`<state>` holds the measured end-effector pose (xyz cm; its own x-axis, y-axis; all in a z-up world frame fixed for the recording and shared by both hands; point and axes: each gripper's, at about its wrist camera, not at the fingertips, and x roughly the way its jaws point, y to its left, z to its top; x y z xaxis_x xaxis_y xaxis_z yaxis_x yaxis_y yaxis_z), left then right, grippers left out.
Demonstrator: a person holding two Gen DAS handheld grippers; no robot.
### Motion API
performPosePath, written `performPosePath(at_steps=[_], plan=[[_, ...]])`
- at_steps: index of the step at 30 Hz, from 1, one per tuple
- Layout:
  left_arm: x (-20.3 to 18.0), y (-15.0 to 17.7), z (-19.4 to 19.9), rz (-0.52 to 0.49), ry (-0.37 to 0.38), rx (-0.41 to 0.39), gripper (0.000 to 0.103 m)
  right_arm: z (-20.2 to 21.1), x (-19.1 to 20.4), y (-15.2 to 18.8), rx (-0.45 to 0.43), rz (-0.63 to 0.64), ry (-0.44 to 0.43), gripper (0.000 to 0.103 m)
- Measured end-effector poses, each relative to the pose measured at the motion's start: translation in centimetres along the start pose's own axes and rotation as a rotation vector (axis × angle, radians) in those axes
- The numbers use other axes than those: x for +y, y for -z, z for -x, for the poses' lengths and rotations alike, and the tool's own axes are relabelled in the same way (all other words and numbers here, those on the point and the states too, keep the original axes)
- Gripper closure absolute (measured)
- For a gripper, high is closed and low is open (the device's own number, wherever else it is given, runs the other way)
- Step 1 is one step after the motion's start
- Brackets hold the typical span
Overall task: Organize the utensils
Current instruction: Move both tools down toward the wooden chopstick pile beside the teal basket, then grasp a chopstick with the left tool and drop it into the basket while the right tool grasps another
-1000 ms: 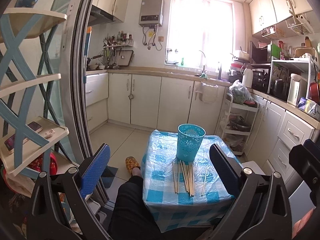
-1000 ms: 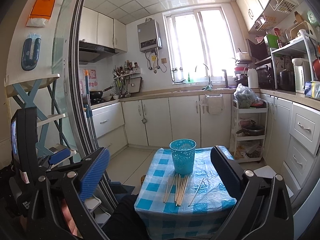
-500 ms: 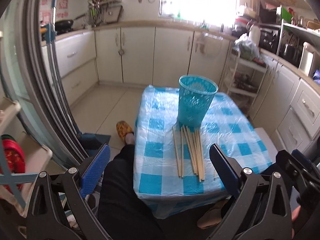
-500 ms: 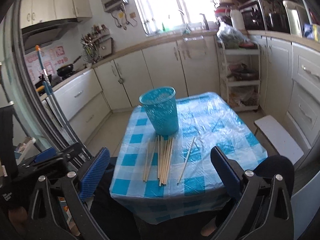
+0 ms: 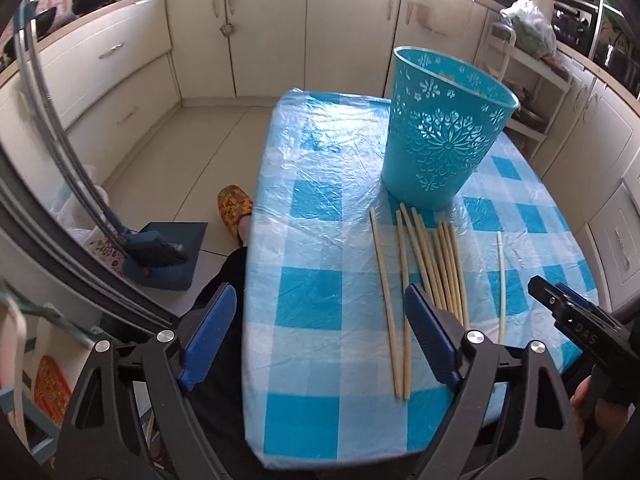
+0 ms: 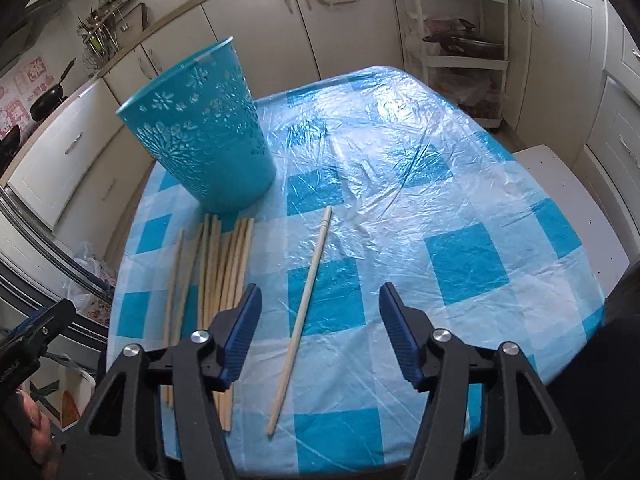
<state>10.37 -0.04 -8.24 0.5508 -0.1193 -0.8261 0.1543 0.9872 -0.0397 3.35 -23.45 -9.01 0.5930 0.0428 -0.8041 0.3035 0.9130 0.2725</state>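
Both wrist views, steeply above table

— What moved since a second ago?
— I dropped both grippers toward the counter; the chopsticks and cup now fill the frames.
— Jaws?
— The left gripper narrowed slightly, the right gripper more, both closing on nothing.

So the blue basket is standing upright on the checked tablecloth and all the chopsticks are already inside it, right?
Not quite. The blue basket does stand upright on the checked tablecloth, but the chopsticks are not inside it. The right wrist view shows a bundle of chopsticks lying flat on the cloth in front of the basket, with one single chopstick lying apart beside them.
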Motion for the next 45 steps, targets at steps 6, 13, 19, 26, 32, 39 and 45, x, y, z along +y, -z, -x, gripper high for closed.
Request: performPosePath(at_steps=[6, 13, 19, 26, 32, 39, 45], plan=[[-2.0, -1.4, -4.4, -0.027, -0.010, 0.038, 0.024, -2.5, -0.1, -0.9, 0.034, 0.053, 0.038, 0.053], [-3.4, -2.7, -8.3, -0.047, -0.039, 0.079, 0.033, -4.3, -0.4, -1.7, 0.065, 0.084, 0.044, 0.060], [-4.1, -3.8, -10.6, -0.066, -0.049, 0.112, 0.053, -5.3, -0.1, -2.5, 0.074, 0.163, 0.048, 0.080], [-4.5, -4.3, -11.8, -0.085, -0.012, 0.140, 0.077, -6.2, -0.1, -3.7, 0.126, 0.242, -0.013, 0.095], [-4.4, -4.6, -11.7, -0.096, 0.065, 0.176, 0.098, -6.7, -0.9, -4.0, 0.116, 0.209, -0.061, 0.095], [-1.8, -5.8, -6.3, -0.031, 0.171, 0.101, 0.098, -6.9, -1.1, -4.3, 0.103, 0.199, -0.065, 0.095], [-1.0, -11.5, 2.5, 0.027, 0.276, -0.153, 0.098, -6.8, -1.3, -4.0, 0.097, 0.186, -0.076, 0.095]])
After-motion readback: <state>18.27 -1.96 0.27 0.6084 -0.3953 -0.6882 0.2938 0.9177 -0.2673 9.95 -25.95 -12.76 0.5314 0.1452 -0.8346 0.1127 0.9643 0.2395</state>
